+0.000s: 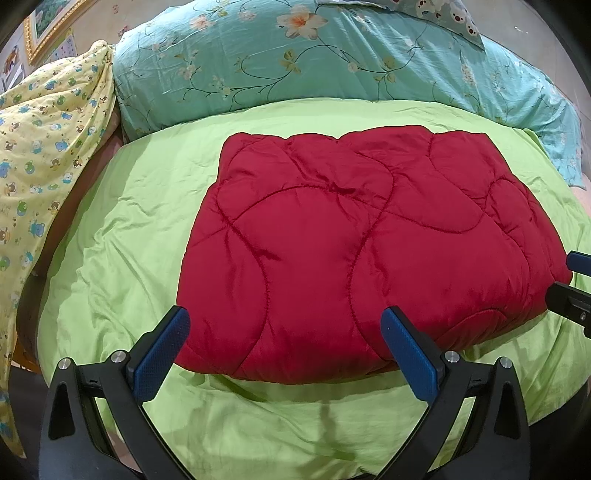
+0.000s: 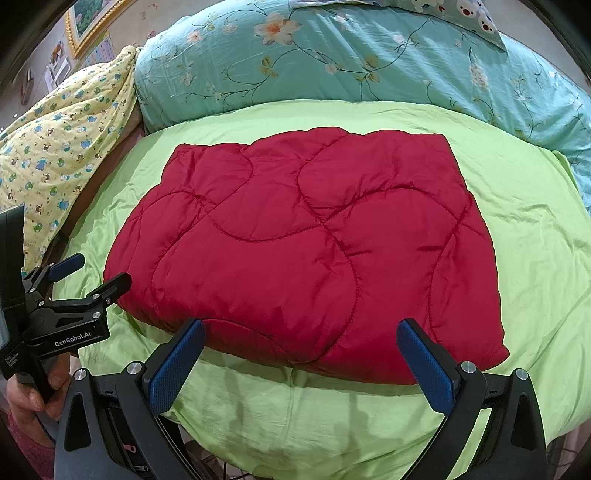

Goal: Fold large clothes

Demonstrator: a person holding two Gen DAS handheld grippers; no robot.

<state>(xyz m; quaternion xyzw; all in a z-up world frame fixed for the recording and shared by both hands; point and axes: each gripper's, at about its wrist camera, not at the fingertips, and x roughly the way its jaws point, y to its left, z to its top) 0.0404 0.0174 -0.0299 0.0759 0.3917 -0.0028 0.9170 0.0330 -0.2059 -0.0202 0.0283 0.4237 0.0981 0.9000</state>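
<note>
A red quilted garment [image 1: 354, 243] lies folded into a thick rectangle on the lime-green sheet [image 1: 122, 236]; it also shows in the right wrist view [image 2: 306, 251]. My left gripper [image 1: 284, 350] is open and empty, just short of the garment's near edge. It also appears at the left of the right wrist view [image 2: 92, 273], open beside the garment's left corner. My right gripper [image 2: 301, 358] is open and empty at the near edge. Its fingers [image 1: 570, 291] show at the right edge of the left wrist view.
A teal floral duvet [image 1: 314, 59] is bunched along the far side of the bed. A yellow bear-print blanket [image 1: 44, 147] hangs at the left. A patterned pillow [image 2: 461, 14] lies at the far right. A framed picture [image 2: 88, 22] hangs on the wall.
</note>
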